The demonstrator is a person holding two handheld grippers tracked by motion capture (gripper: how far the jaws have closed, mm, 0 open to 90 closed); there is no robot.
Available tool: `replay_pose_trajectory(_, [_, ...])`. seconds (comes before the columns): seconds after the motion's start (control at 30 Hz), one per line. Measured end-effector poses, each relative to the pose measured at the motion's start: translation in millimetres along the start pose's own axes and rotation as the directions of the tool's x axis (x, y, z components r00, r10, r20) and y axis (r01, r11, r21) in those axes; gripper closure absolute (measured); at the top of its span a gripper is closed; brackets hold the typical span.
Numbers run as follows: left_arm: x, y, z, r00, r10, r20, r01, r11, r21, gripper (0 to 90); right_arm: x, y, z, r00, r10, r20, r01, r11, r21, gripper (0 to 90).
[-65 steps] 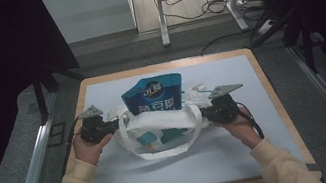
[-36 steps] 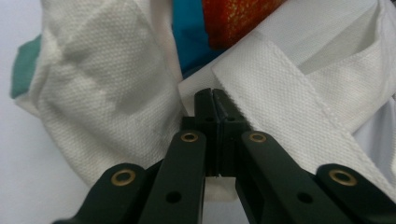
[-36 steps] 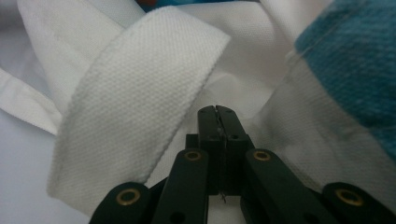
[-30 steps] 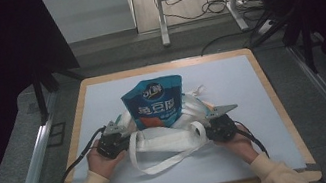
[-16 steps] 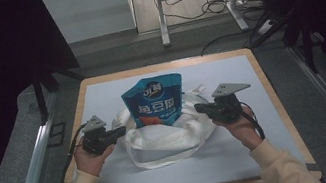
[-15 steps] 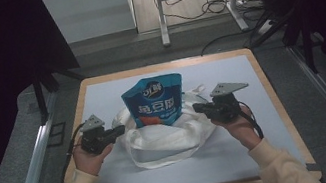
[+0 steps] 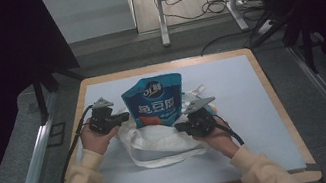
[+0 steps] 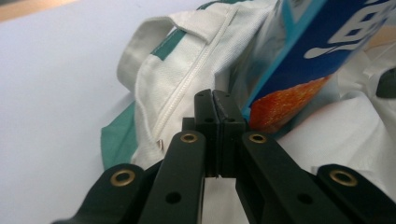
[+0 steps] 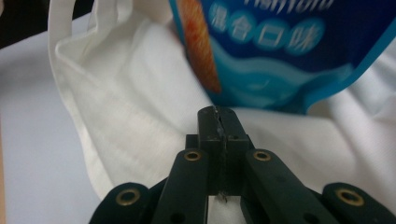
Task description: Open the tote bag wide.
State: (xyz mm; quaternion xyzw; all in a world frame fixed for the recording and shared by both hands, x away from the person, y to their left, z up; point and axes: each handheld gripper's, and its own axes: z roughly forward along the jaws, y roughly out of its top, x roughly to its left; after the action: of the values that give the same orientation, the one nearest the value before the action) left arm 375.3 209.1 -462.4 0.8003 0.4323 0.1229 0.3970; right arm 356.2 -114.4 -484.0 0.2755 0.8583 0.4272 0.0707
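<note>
Both tongs are clenching on the cloth of a white bag [image 7: 159,140]: the left gripper [image 8: 215,112] is pinching its edge beside the zip, and the right gripper [image 9: 218,122] is pinching the fabric just below a blue snack pouch [image 7: 155,100]. The pouch is standing upright in the bag's mouth between the two grippers, its lower part sitting inside. The bag is lying on the pale blue table mat [image 7: 255,105], handles trailing toward the person.

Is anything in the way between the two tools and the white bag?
Nothing visible is. The left tool is shut right at the white bag beside its zipper edge, and the right tool is shut on the bag's cloth below the blue pouch, which stands partly inside the bag, between both tools.
</note>
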Motion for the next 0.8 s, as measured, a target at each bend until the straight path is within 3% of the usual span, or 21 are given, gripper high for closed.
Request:
replay_pose_trajectory(0.1, [2.1,1.0,7.9,0.9996,0.006,-0.028,-0.005,0.9998,0.02,90.0,2.4,-7.2,2.1,0.9999,-0.002,-0.01,0.003,1.0,0.016,89.3])
replay_pose_trajectory(0.27, [10.2,2.6,21.4,0.9985,-0.026,-0.048,0.027,0.999,0.036,90.0,6.7,-21.3,7.2,0.9999,-0.011,-0.012,0.012,0.999,0.051,89.3])
replay_pose_trajectory(0.43, [18.1,5.2,34.5,0.9968,-0.07,-0.039,0.072,0.9965,0.044,90.0,17.0,-37.3,15.7,0.9984,-0.052,-0.023,0.054,0.993,0.109,89.4])
replay_pose_trajectory(0.57, [21.5,7.3,44.1,0.9962,-0.078,-0.04,0.08,0.9952,0.056,90.0,16.2,-47.2,18.9,0.9988,-0.027,-0.04,0.032,0.992,0.121,89.4])
replay_pose_trajectory(0.67, [21.7,6.3,45.6,0.9957,-0.085,-0.036,0.087,0.995,0.049,90.0,16.1,-46.0,18.7,0.9987,-0.03,-0.041,0.034,0.992,0.12,89.4])
replay_pose_trajectory(0.8, [16.9,4.0,34.6,0.9973,-0.068,-0.028,0.069,0.9974,0.023,90.0,15.5,-43.2,15.4,0.9988,-0.028,-0.039,0.032,0.995,0.099,89.3])
